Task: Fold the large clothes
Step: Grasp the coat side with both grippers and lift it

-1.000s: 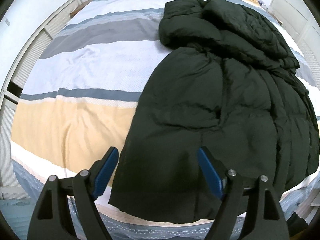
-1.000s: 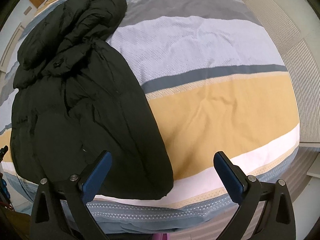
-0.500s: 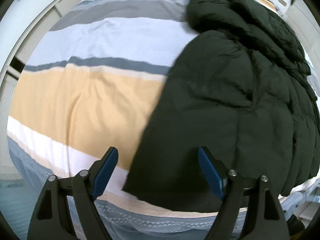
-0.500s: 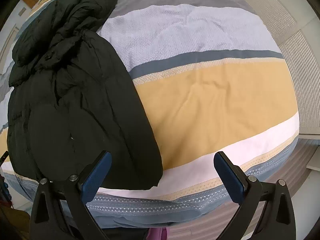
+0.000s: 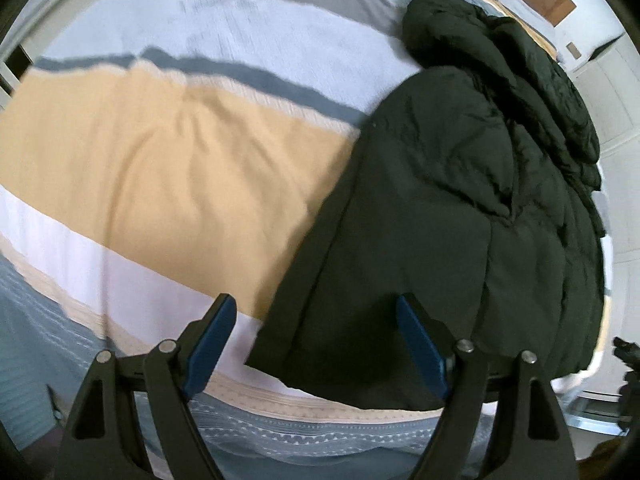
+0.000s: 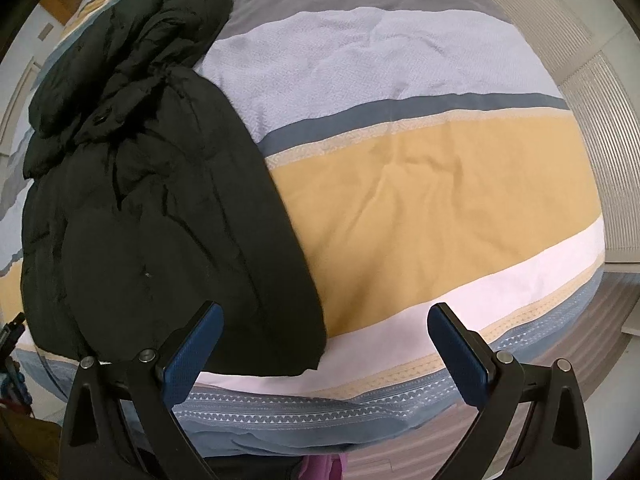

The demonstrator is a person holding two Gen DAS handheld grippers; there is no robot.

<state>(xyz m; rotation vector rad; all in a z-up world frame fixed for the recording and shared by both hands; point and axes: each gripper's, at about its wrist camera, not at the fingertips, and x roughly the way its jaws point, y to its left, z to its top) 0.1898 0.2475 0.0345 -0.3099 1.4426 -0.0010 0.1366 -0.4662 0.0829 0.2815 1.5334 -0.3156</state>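
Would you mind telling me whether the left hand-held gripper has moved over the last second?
Yes. The left hand-held gripper has shifted left along the striped bedspread, towards the black jacket's hem corner.

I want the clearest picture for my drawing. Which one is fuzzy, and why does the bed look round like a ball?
Left wrist view: smeared, the striped bed cover looks streaky and the black jacket soft-edged. Right wrist view: sharper, the cover's weave and wrinkles show. Both views: the fisheye lens bends the flat bed into a bulge, with dark corners.
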